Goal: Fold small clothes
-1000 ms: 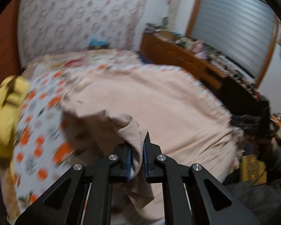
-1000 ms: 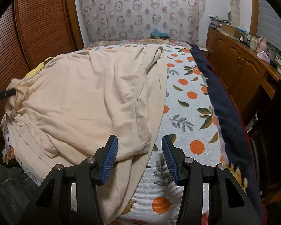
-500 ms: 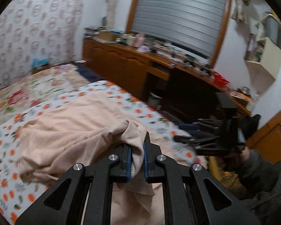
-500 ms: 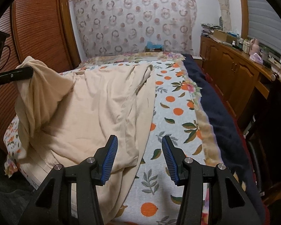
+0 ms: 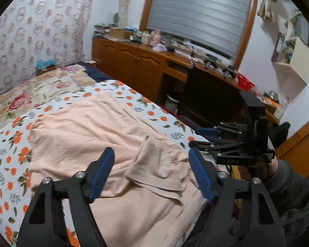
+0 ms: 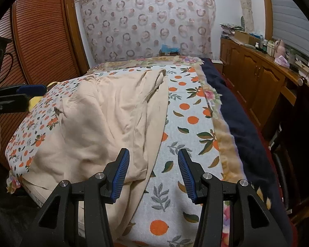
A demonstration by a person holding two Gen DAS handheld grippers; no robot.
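A peach garment [image 5: 88, 135] lies spread on the orange-print sheet [image 5: 8, 160], with one flap folded over onto itself near the front bed edge. My left gripper [image 5: 150, 152] hovers over that folded flap. Its jaws are opening wide and the cloth lies below them, free of the pads. From the right wrist view the same garment [image 6: 105, 119] shows with its right edge running down the bed. My right gripper [image 6: 152, 154] stands open above that edge, holding nothing. Each gripper appears in the other's view: the right gripper [image 5: 206, 138], the left gripper [image 6: 31, 89].
A wooden cabinet [image 5: 134, 61] with clutter on top runs along the far side of the bed. A dark blue blanket [image 6: 237, 111] borders the sheet. A slatted wooden door [image 6: 41, 30] stands at the left. Something yellow [image 6: 34, 103] peeks out under the left gripper. A person's sleeve [image 5: 288, 181] is at right.
The left gripper carried a pinched fold of the garment across toward the right gripper, then opened and let it drop onto the garment. The right gripper stayed where it was, open.
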